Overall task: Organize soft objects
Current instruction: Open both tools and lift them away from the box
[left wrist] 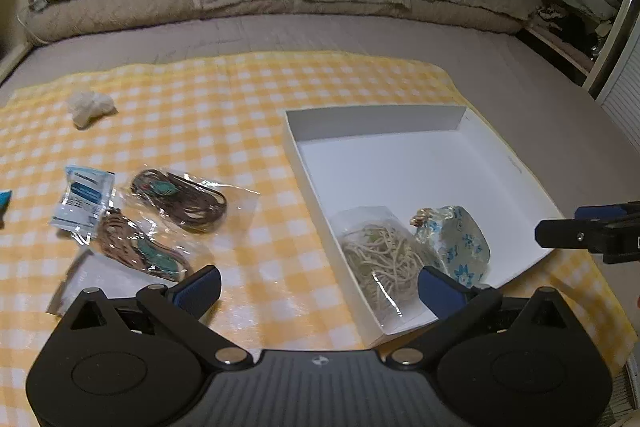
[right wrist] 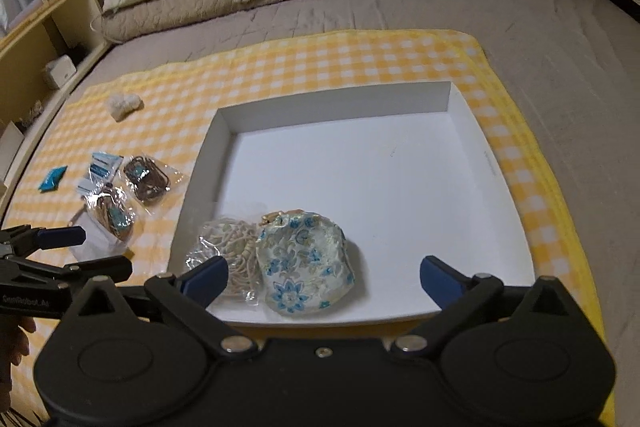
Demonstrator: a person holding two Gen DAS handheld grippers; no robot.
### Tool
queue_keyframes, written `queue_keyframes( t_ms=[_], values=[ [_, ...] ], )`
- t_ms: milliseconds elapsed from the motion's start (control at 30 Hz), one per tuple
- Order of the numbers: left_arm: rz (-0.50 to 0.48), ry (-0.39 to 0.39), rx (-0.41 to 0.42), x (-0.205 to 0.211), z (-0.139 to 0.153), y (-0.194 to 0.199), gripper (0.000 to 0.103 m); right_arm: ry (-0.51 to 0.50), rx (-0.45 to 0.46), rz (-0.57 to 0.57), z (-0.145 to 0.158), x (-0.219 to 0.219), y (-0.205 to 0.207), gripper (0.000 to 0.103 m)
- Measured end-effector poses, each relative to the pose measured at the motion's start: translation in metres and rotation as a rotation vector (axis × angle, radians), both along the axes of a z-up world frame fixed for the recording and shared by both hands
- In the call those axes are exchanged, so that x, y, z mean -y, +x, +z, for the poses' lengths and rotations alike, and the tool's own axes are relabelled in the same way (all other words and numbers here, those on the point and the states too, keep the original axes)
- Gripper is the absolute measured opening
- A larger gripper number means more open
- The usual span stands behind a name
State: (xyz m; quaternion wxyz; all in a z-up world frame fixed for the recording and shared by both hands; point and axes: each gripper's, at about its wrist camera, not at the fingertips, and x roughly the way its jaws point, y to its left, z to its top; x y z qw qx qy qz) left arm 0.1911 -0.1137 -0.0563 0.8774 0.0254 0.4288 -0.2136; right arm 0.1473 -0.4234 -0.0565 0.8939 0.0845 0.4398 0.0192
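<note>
In the left wrist view, a crumpled white cloth point(left wrist: 90, 109) is seen at the upper left of the yellow checked blanket point(left wrist: 224, 99). Lower, at centre left, a blue-and-white sachet point(left wrist: 82, 201) lies touching two clear bags of brown cord point(left wrist: 180, 201) with teal feathers; their long axes run from upper left to lower right. The left gripper point(left wrist: 318, 287) is held wide, nothing between its blue pads.

To the right, a shallow white box point(left wrist: 400, 119) sits on the blanket. In its near left corner a clear bag of beige cord point(left wrist: 380, 259) lies, its long axis running up the frame, just beside a blue-flowered pouch point(left wrist: 460, 243) whose gold clasp points to the upper left.

In the right wrist view, the right gripper point(right wrist: 324, 281) is likewise spread wide and empty above the pouch.
</note>
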Motion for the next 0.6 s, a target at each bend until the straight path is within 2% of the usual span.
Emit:
queue_keyframes(
  t_ms=[333, 600],
  values=[
    [0.02, 0.007, 0.061, -0.025, 0.012, -0.008, 0.103, -0.03, 0.047, -0.002, 0.006, -0.007, -0.018, 0.103],
    [0.051, 0.023, 0.097, -0.05, 0.019, -0.007, 0.103, -0.039, 0.091, 0.015, 0.014, -0.021, -0.017, 0.103]
  ],
)
